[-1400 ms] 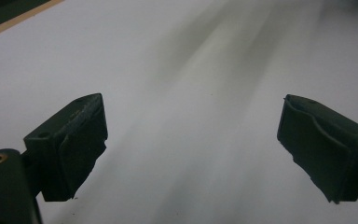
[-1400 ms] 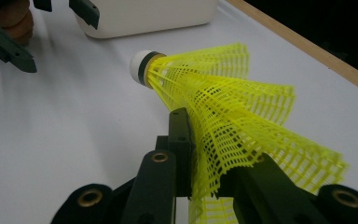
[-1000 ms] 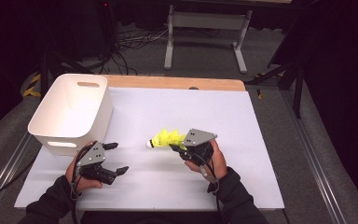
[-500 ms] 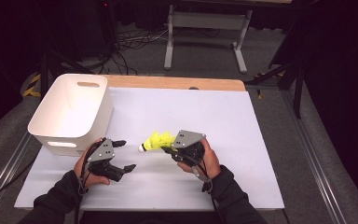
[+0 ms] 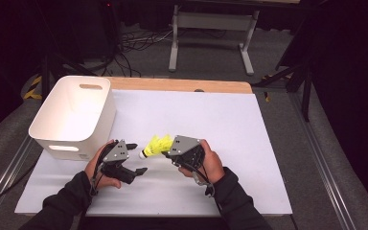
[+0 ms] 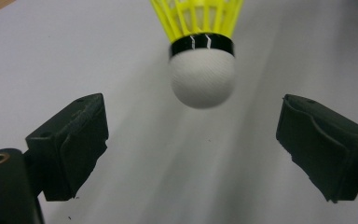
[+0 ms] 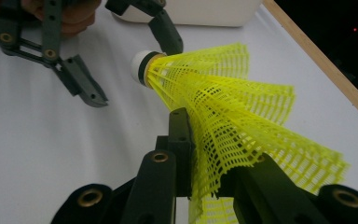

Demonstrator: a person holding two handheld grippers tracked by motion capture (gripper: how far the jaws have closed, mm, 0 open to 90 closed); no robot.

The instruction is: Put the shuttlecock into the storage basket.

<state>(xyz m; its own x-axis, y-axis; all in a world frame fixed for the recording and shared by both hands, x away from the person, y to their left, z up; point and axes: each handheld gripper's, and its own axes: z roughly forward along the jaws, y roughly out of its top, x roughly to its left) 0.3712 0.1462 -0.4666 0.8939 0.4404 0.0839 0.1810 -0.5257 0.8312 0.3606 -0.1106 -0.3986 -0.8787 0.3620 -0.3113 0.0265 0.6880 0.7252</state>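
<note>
Passing a shuttlecock (image 5: 156, 144) from one gripper to the other is judged to be the step in hand. The shuttlecock is pinched by its yellow skirt (image 7: 233, 126) in the right gripper (image 7: 205, 154), whose jaws are pressed nearly together on the crumpled mesh, and it is held clear of the white sheet (image 5: 249, 143) with the cork (image 6: 202, 77) pointed toward the left gripper (image 5: 134, 157). That gripper's jaws are spread wide and nothing is touched by them: in the left gripper view the cork hangs just ahead of the gap, roughly midway between the two pads (image 6: 81, 140) but not yet between them.

The next move is judged to call for the left gripper to be eased forward until the cork, or the black band behind it, sits between the pads, and only then closed; the right jaws should be released after that grip is made (a cork this round could slip out of a shallow pinch). A white bin (image 5: 76, 117) stands just beyond the left gripper and is a likely place for the shuttlecock, though that is a guess.

Both forearms are brought in low from the near edge, with dark sleeves (image 5: 67, 203) resting close to the sheet. The left hand (image 5: 100, 165) is angled inward, jaws level and aimed at the cork. The right hand (image 5: 211, 165) is turned inward too, its jaws aimed back at the left gripper, close to it but apart.
</note>
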